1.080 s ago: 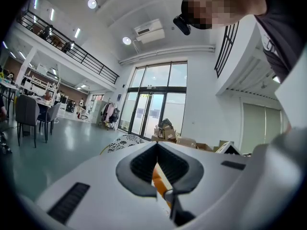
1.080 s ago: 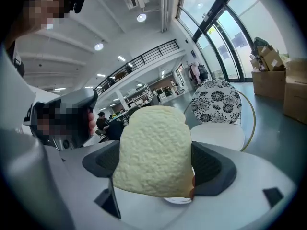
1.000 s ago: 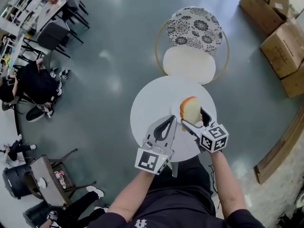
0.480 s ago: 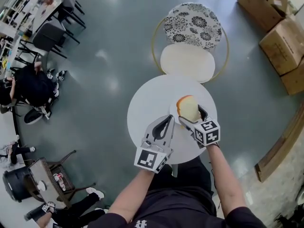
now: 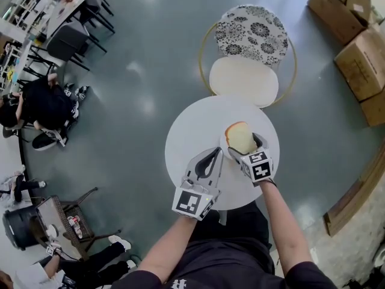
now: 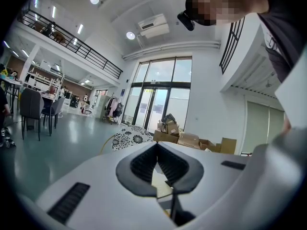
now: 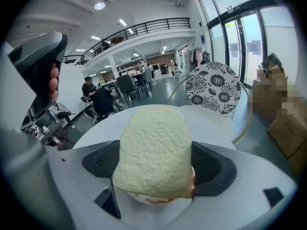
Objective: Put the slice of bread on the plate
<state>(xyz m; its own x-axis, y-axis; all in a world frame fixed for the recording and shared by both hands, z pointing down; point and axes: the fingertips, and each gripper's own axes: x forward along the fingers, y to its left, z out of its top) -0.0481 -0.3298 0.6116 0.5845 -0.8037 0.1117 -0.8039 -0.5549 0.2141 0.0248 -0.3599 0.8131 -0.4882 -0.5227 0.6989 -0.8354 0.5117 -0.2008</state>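
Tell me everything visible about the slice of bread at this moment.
The slice of bread is pale cream with a porous, spongy face, a domed top and a tan crust edge. It is whole and face up, clamped at both sides by the jaws of the right hand-held gripper, over the right part of the white round table.

Round white table (image 5: 186,138); white plate (image 5: 222,142)

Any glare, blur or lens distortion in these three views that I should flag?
Head view: sharp, with pale light glare on the floor and bowed edges. Left gripper view: heavy fisheye, black corners, bright glass doors. Right gripper view: same fisheye; the slice of bread is crisp.
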